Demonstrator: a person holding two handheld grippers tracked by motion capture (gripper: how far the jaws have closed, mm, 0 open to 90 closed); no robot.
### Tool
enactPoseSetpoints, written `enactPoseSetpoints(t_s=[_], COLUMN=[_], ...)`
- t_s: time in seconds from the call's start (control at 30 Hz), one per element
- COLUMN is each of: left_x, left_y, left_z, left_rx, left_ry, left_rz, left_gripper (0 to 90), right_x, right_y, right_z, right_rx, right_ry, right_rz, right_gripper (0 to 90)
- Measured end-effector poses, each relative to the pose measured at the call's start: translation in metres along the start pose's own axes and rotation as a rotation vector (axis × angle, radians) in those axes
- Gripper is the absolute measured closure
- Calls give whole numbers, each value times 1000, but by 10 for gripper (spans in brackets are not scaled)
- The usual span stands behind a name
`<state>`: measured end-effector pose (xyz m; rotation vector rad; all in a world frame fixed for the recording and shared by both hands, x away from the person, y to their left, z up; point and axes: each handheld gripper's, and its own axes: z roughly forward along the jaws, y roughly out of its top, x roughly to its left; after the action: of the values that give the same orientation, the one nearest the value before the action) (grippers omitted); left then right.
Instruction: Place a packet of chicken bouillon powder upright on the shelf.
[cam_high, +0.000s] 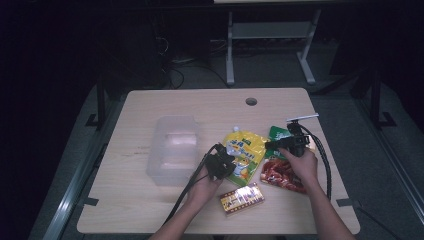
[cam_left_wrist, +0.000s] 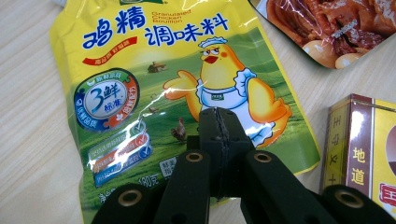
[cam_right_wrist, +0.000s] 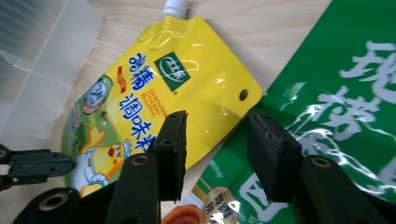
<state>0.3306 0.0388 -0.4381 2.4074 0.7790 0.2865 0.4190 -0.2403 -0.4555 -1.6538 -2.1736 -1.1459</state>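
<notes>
A yellow spouted pouch (cam_high: 243, 152) with a cartoon chicken lies flat mid-table. My left gripper (cam_high: 220, 162) hovers over its lower half, and in the left gripper view the gripper (cam_left_wrist: 218, 112) is shut with nothing between its jaws, just above the pouch (cam_left_wrist: 154, 88). My right gripper (cam_high: 272, 145) sits at the pouch's right edge. Its jaws stand apart in the right gripper view (cam_right_wrist: 217, 126), over the pouch's corner (cam_right_wrist: 187, 93) and a green packet (cam_right_wrist: 336, 107); the pads press on nothing. The left gripper (cam_right_wrist: 32, 165) is at the left edge there.
A clear plastic container (cam_high: 172, 147) stands left of the pouch. A red food packet (cam_high: 280, 172) lies under my right hand, below the green packet (cam_high: 277, 134). A small brown and yellow box (cam_high: 242, 198) lies near the wooden table's (cam_high: 150, 210) front edge.
</notes>
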Motion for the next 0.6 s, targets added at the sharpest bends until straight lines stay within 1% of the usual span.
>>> enactPoseSetpoints(t_s=[0.03,0.07,0.1,0.13,0.17,0.23,0.3,0.4,0.47,0.57,0.6], left_x=[0,0,-1,-1,-1,-1,-1,-1,-1,-1,-1], left_y=[0,0,0,0,1,1,1,2,2,2,2], left_z=[0,0,0,0,0,0,0,1,1,2,2], left_rx=[1,0,0,0,2,6,10,6,5,3,2], left_ry=[-1,1,3,4,5,6,5,3,3,1,-1], left_rz=[0,0,1,2,4,8,12,14,16,15,13], left_gripper=[897,897,897,897,897,897,897,897,897,897,897], right_x=[0,1,0,0,1,2,3,3,5,9,10], right_y=[0,0,0,-1,-1,-1,-1,0,0,1,2], right_z=[1,2,4,6,8,10,12,15,20,26,28], right_rx=[3,12,9,17,22,20,13,19,31,39,42], right_ry=[-5,-2,5,15,12,24,28,92,130,142,139], right_rz=[-11,0,-5,2,4,12,6,25,21,18,17], right_gripper=[565,568,568,568,568,566,569,615,629,646,649])
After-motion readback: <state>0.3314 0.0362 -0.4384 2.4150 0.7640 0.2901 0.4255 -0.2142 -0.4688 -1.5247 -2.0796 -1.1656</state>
